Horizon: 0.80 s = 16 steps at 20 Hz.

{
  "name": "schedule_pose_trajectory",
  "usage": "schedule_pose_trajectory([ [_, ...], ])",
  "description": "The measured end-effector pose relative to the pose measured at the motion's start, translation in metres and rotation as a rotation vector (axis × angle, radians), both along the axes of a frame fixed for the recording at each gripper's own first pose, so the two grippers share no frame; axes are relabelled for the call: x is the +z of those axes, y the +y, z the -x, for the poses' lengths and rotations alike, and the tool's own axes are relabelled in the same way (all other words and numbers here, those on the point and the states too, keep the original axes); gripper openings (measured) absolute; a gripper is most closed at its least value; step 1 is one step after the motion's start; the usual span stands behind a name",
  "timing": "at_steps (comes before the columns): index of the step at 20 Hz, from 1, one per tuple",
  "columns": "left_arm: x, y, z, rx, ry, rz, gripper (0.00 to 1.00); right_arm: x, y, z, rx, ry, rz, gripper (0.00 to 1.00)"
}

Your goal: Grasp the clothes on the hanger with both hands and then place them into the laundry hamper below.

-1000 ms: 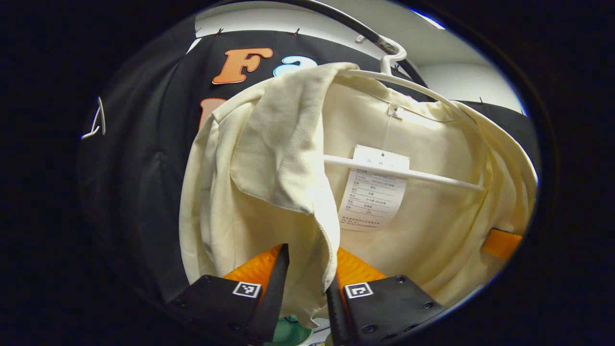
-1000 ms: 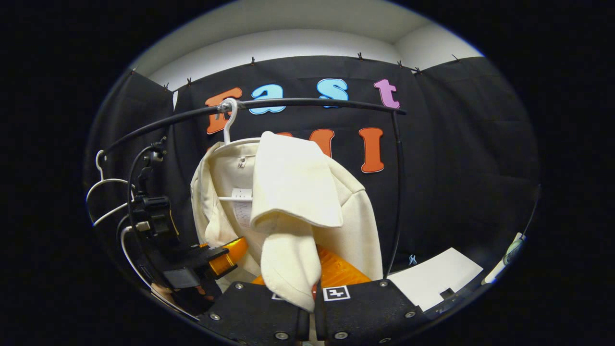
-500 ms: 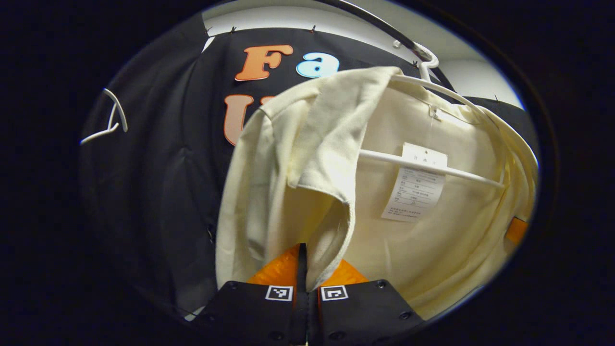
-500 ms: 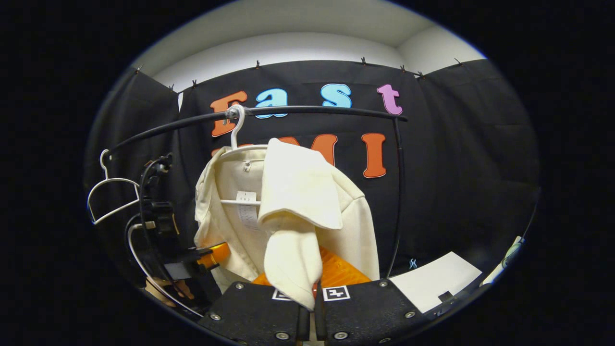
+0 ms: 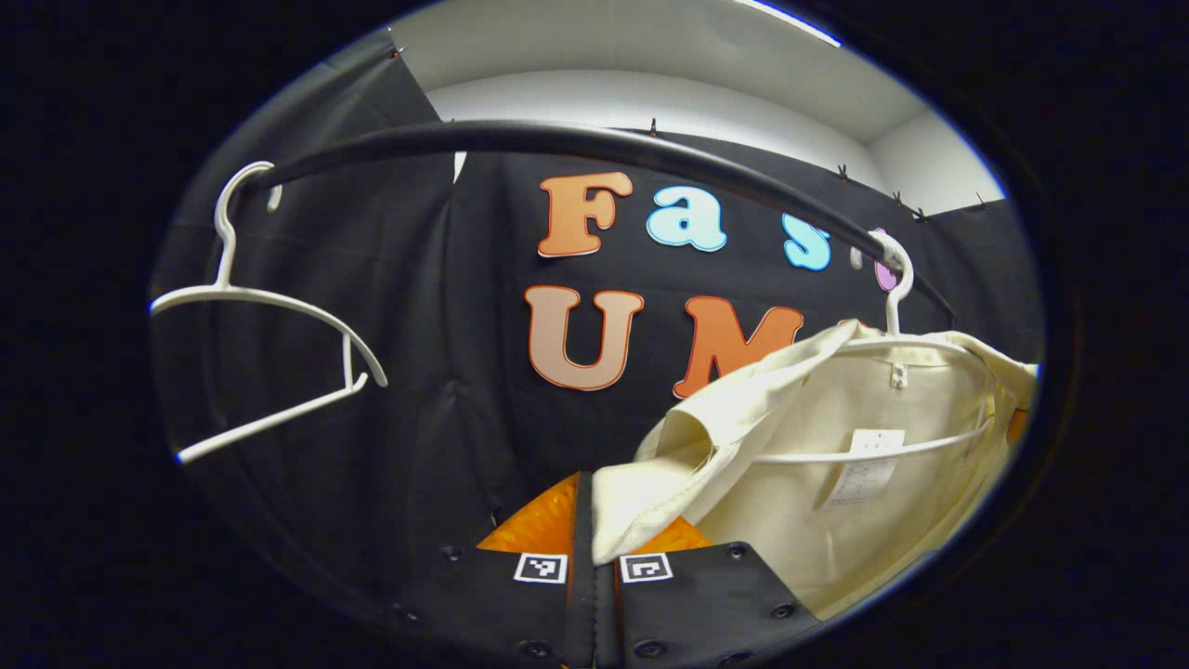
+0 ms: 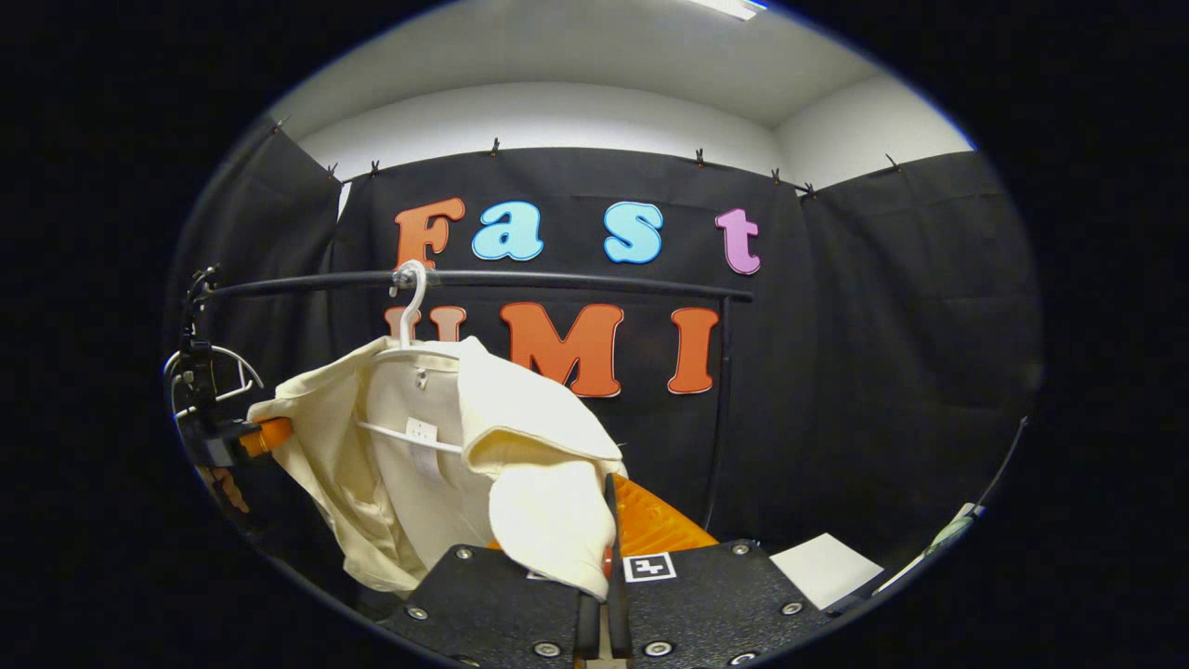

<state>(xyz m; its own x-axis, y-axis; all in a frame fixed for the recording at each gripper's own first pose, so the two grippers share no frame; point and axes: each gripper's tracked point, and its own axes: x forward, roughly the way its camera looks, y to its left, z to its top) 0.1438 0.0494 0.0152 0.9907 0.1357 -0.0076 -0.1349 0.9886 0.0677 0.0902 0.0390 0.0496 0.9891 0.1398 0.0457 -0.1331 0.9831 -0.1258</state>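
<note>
Both grippers are clamped on one cream shirt (image 5: 864, 502): the left gripper (image 5: 594, 548) pinches its front edge, the right gripper (image 6: 604, 567) the other front edge. The shirt hangs on one white hanger (image 6: 409, 316), hooked on a black rail (image 5: 594, 144). A second, bare hanger (image 5: 269, 316) hangs well apart.

Empty white hanger (image 5: 269, 307) hangs on black rail (image 5: 557, 144); white paper sheet (image 6: 827, 569) lies low at right.

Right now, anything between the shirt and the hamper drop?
Yes: the white hanger on the black rail is inside the cream shirt. Both the left hand-held gripper and right hand-held gripper pinch its front edges. The hamper cannot be judged.
</note>
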Motion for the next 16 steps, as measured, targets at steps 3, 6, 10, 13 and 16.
schedule_pose_trajectory([
  [3, 0.019, 0.007, 0.002, 0.018, -0.026, -0.024, 0.07, 0.024, -0.012, -0.004, -0.011, -0.034, 0.000, 0.08],
  [6, 0.029, 0.011, 0.004, 0.032, -0.044, -0.048, 0.07, 0.042, -0.030, -0.008, -0.030, -0.069, 0.008, 0.08],
  [10, 0.037, 0.013, 0.007, 0.041, -0.050, -0.059, 0.07, 0.048, -0.042, -0.026, -0.043, -0.067, 0.030, 0.08],
  [13, 0.048, 0.016, 0.005, 0.044, -0.066, -0.070, 0.07, 0.049, -0.048, -0.035, -0.040, -0.058, 0.030, 0.07],
  [16, 0.050, 0.016, 0.005, 0.052, -0.070, -0.073, 0.07, 0.034, -0.049, -0.046, -0.021, -0.019, 0.008, 0.07],
])
